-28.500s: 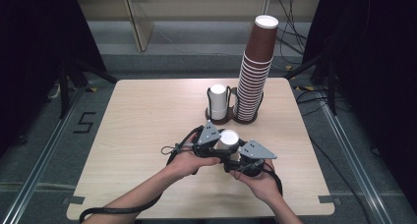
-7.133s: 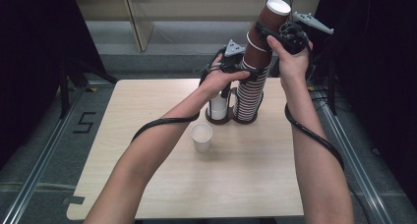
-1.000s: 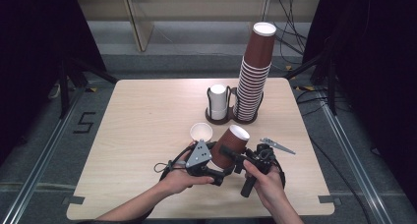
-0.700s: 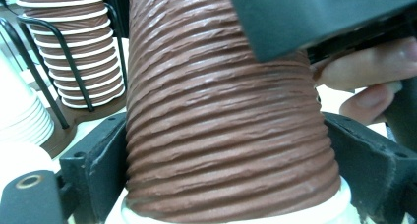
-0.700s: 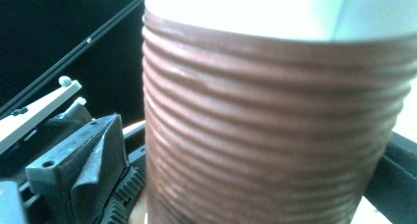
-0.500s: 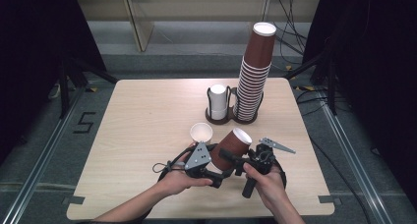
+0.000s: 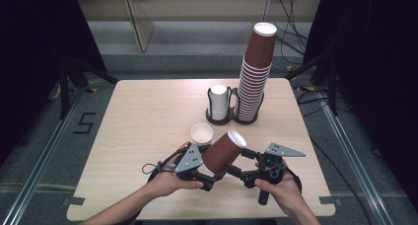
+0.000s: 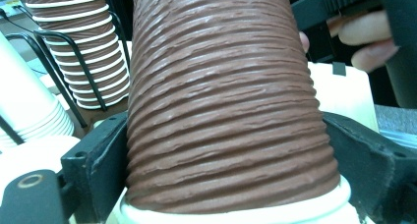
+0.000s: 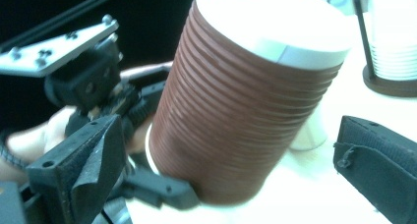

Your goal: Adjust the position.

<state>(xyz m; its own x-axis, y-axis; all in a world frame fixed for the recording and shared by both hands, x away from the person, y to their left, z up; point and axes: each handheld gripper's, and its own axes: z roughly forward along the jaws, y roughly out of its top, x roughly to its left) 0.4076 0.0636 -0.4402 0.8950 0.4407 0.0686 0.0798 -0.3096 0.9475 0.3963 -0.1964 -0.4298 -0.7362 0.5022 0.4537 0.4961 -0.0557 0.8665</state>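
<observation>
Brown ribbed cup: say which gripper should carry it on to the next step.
Left. The left gripper already clamps the brown ribbed cup by its base. The right gripper has just opened and stands off the cup, so it would probably have to regrip first.

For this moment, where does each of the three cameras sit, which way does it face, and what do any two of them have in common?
High view: above the person's side, looking forward and down on the table; both forearms and hands enter from below.
Left gripper view: rides the left gripper, looking along its jaws, which clamp the ribbed brown cup; fingers of the other hand show top right.
Right gripper view: rides the right gripper, jaws open beside that cup, facing the left gripper.
Shared: all show the brown cup; high and left views share the brown stack.
</observation>
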